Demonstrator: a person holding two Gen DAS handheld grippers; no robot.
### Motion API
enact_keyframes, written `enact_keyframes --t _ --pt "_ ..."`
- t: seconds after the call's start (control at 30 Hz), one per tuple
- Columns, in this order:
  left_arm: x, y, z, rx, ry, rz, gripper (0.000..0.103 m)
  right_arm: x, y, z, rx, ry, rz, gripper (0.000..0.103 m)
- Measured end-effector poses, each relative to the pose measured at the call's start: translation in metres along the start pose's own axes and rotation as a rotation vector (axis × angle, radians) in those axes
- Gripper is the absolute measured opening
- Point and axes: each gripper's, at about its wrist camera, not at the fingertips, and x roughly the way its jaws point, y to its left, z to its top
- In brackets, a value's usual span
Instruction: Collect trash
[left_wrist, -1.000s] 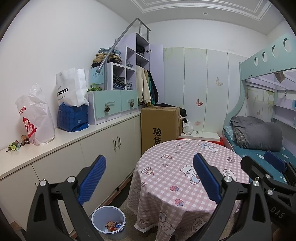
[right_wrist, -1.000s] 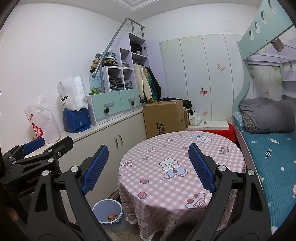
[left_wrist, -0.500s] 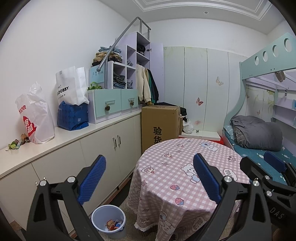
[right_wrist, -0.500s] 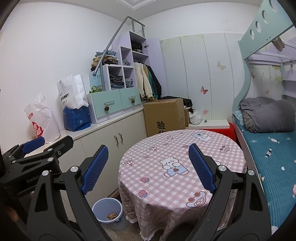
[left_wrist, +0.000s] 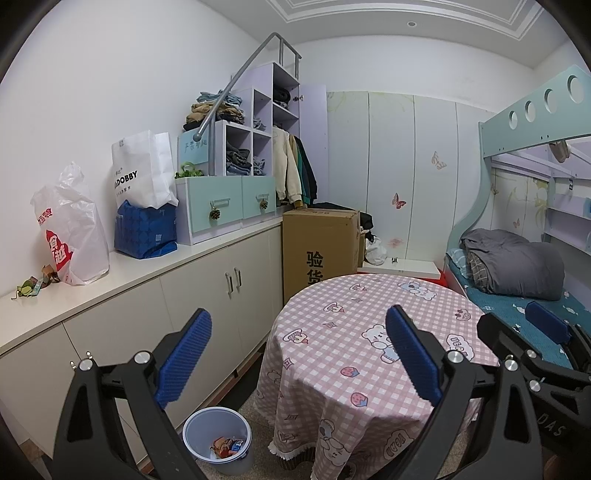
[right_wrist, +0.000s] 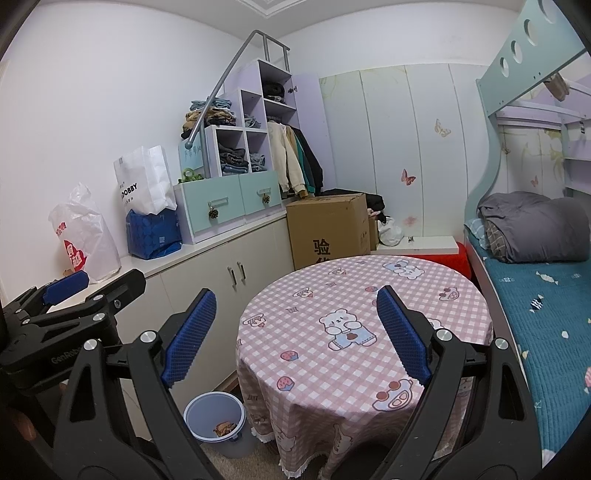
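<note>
Beside the round table (left_wrist: 369, 332) stood the trash bin (left_wrist: 218, 439); my left gripper (left_wrist: 299, 354) and right gripper (right_wrist: 295, 332) hung spread apart, holding nothing.

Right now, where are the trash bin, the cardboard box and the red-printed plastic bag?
trash bin (left_wrist: 192, 428), left wrist view, rim.
cardboard box (left_wrist: 317, 236), left wrist view, front face.
plastic bag (right_wrist: 88, 236), right wrist view, middle.

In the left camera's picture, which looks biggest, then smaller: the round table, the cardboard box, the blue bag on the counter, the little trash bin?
1. Round table
2. Cardboard box
3. Blue bag and trash bin: look about alike, and the bin's nearness inflates it, so unranked.
</note>
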Motion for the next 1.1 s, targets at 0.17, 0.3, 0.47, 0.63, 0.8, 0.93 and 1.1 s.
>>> enact_keyframes --t 0.17,0.3,0.47,0.63,0.8,0.93,1.1 --pt "0.0000 -0.0001 -0.0003 0.000 0.000 -0.001 0.094 0.0002 0.0001 -0.0016 0.000 0.002 0.001 0.087" --pt "0.0001 -0.0001 -0.0001 0.000 0.001 0.000 0.094 0.0002 0.0003 -0.0016 0.000 0.002 0.001 0.087" --pt "0.0000 0.0001 0.0010 -0.001 0.000 0.000 0.094 0.0000 0.0010 -0.0014 -0.001 0.001 0.001 0.087" --pt "0.0001 0.0002 0.0006 0.000 0.000 0.000 0.094 0.0000 0.0019 -0.0015 0.000 0.002 -0.001 0.087" --pt "0.0010 -0.0001 -0.0006 0.001 0.001 0.001 0.094 0.0006 0.0024 -0.0011 -0.001 0.003 0.001 0.087" --pt "0.0010 -0.0003 -0.0009 0.003 0.000 0.003 0.094 0.0007 0.0026 -0.0008 -0.002 0.003 0.000 0.087" --pt "0.0016 0.0023 -0.0043 0.004 0.003 0.002 0.094 0.0006 0.0028 -0.0006 -0.003 0.003 0.000 0.087"
